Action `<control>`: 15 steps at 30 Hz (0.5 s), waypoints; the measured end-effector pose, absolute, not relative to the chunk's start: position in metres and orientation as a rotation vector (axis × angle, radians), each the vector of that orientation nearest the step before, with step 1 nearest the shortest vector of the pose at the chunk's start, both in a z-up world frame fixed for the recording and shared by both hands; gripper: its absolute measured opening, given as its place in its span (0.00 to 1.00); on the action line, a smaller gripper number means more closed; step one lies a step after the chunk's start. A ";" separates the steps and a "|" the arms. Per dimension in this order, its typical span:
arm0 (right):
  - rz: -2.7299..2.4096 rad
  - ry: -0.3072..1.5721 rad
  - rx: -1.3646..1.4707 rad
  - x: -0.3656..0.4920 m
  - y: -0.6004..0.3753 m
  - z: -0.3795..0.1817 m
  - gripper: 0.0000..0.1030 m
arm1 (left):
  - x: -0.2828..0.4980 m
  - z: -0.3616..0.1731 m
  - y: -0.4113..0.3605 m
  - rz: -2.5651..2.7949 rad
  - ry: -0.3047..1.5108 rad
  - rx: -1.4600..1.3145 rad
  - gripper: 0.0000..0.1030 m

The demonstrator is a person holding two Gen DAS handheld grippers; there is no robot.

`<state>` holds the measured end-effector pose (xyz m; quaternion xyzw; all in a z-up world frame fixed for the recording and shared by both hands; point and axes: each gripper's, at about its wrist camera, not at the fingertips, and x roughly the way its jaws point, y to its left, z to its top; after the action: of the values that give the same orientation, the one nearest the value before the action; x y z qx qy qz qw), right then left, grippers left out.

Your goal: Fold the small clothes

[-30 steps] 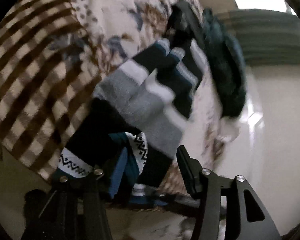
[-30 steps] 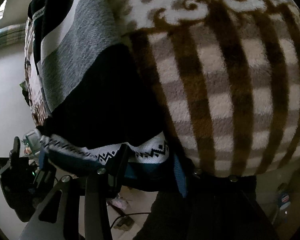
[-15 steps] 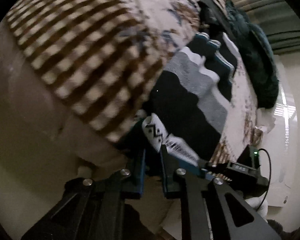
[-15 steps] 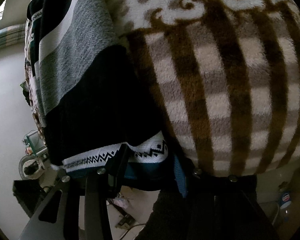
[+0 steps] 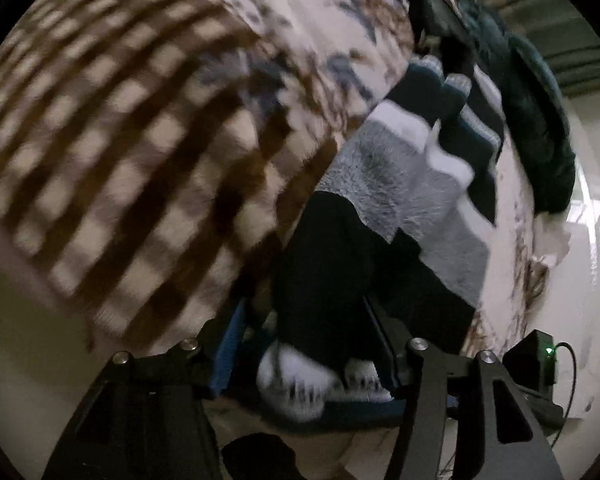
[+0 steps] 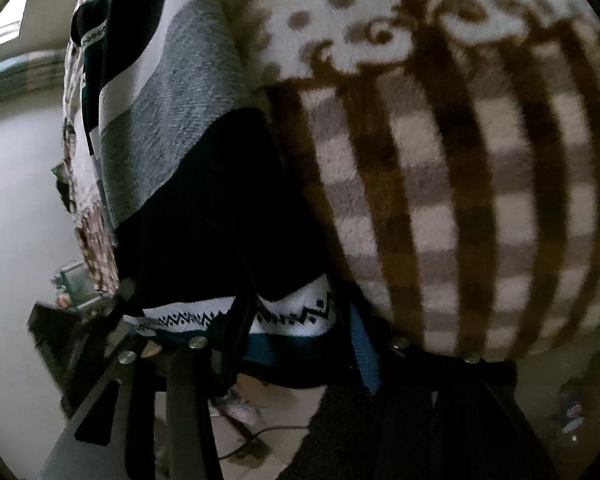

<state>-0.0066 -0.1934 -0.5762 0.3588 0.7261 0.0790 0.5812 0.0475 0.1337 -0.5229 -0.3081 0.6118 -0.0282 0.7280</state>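
1. Striped knit garment (image 5: 396,184): it lies on the blanket (image 5: 132,152) that covers the bed, bands of black, grey, white and teal crossing its width. Its long axis runs from the blanket's near edge up and away across the bed. The hem with the white zigzag band (image 6: 292,312) points toward both cameras and hangs at that near edge.
2. Left gripper (image 5: 312,344): the jaws are opening and stand spread either side of the hem's left corner, where the black band and the white zigzag band bunch between them. The view is too blurred to tell whether the pads touch the cloth.
3. Right gripper (image 6: 296,332): the jaws are opening, with the zigzag band between them at the hem's right corner, beside the blanket's brown check; pad contact cannot be told.
4. Dark teal cloth (image 5: 540,128): a separate heap at the blanket's far side, beyond the garment.
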 end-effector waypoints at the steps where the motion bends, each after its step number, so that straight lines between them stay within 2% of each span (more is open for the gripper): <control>1: 0.188 1.696 0.856 -0.007 -0.193 -0.581 0.50 | 0.049 -0.525 0.131 -0.059 1.347 -0.661 0.49; 2: 0.194 1.691 0.870 -0.007 -0.195 -0.583 0.50 | 0.048 -0.522 0.129 -0.052 1.325 -0.640 0.36; 3: 0.208 1.670 0.898 -0.007 -0.196 -0.584 0.46 | 0.044 -0.516 0.128 -0.065 1.305 -0.632 0.15; 4: 0.212 1.649 0.906 -0.008 -0.197 -0.582 0.13 | 0.040 -0.510 0.126 -0.067 1.299 -0.605 0.13; 5: 0.220 1.628 0.912 -0.010 -0.197 -0.578 0.10 | 0.034 -0.504 0.126 -0.078 1.292 -0.592 0.13; 9: 0.180 1.649 0.770 -0.018 -0.191 -0.564 0.10 | 0.029 -0.509 0.131 -0.136 1.398 -0.631 0.18; 11: 0.165 1.681 0.699 -0.015 -0.187 -0.564 0.18 | 0.040 -0.501 0.136 -0.143 1.448 -0.644 0.26; 12: 0.154 1.714 0.682 -0.009 -0.186 -0.562 0.27 | 0.048 -0.491 0.141 -0.138 1.461 -0.638 0.27; 14: 0.150 1.733 0.755 0.005 -0.191 -0.550 0.29 | 0.058 -0.466 0.154 -0.135 1.434 -0.650 0.27; 15: 0.137 1.710 0.778 0.012 -0.195 -0.540 0.34 | 0.067 -0.448 0.162 -0.133 1.401 -0.648 0.34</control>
<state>0.0121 -0.1954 -0.5400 0.3340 0.7342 0.0588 0.5882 0.0672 0.1625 -0.4482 -0.2925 0.6326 -0.0599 0.7146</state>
